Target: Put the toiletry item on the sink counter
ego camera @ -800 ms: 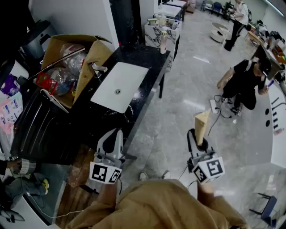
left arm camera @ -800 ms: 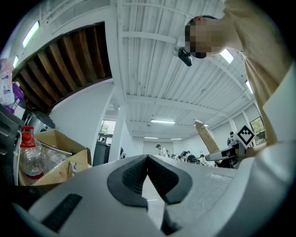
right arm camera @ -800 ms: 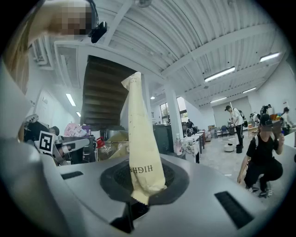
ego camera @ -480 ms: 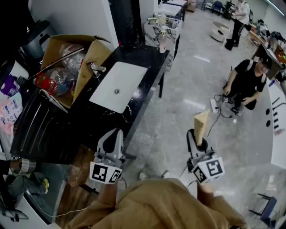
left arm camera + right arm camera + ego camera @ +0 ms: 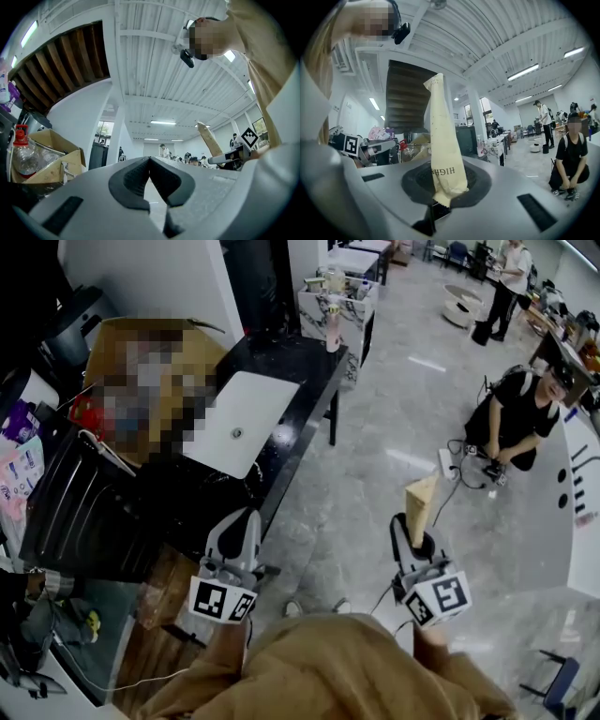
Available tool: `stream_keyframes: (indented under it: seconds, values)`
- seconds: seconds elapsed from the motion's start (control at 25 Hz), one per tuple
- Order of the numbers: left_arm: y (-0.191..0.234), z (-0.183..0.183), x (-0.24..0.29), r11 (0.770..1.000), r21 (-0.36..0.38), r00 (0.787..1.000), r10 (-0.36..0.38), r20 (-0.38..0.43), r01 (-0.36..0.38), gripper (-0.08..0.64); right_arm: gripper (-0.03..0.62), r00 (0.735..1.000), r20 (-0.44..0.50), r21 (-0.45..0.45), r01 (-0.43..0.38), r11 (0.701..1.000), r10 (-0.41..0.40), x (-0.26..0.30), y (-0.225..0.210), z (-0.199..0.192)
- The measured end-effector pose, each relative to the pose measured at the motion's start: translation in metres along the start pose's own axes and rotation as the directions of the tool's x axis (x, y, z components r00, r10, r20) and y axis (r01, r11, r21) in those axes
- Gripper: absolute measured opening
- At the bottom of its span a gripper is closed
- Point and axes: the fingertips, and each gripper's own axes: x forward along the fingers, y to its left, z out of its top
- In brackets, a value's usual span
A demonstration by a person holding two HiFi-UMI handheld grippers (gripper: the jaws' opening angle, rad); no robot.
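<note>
Clamping the pale yellow soft toiletry tube (image 5: 423,498) upright above the grey floor (image 5: 375,451), the right claw (image 5: 413,532) is well apart from the white rectangular sink (image 5: 236,409) in the black table (image 5: 309,354), so placing remains; the left claw (image 5: 246,517) is pinched shut, empty

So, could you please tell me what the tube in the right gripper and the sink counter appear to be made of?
The tube: probably soft plastic, matte cream; it widens to a flat sealed end. The sink counter: possibly polished black stone or laminate; glossy, with pale flecks.
</note>
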Motion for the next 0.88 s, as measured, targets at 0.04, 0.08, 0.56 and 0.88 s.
stream_keyframes:
  seconds: [0.04, 0.08, 0.56, 0.88]
  values:
    - [-0.005, 0.000, 0.004, 1.000, 0.002, 1.000, -0.002, 0.000, 0.002, 0.003, 0.034, 1.000, 0.003, 0.013, -0.012, 1.000, 0.012, -0.004, -0.004, 0.000]
    - [-0.011, 0.000, 0.007, 1.000, 0.005, 1.000, -0.003, 0.001, 0.003, 0.004, 0.034, 1.000, 0.006, 0.028, -0.024, 0.999, 0.024, -0.007, -0.009, -0.001]
    - [-0.034, -0.057, 0.021, 0.996, -0.033, 0.989, 0.078, -0.126, -0.083, 0.003, 0.035, 0.989, -0.057, 0.089, -0.129, 0.988, 0.134, 0.017, -0.056, -0.035]
    - [0.028, -0.102, 0.153, 0.993, -0.112, 0.998, 0.011, -0.063, -0.018, 0.003, 0.035, 0.980, -0.144, 0.059, -0.126, 0.990, 0.133, 0.133, -0.102, -0.045]
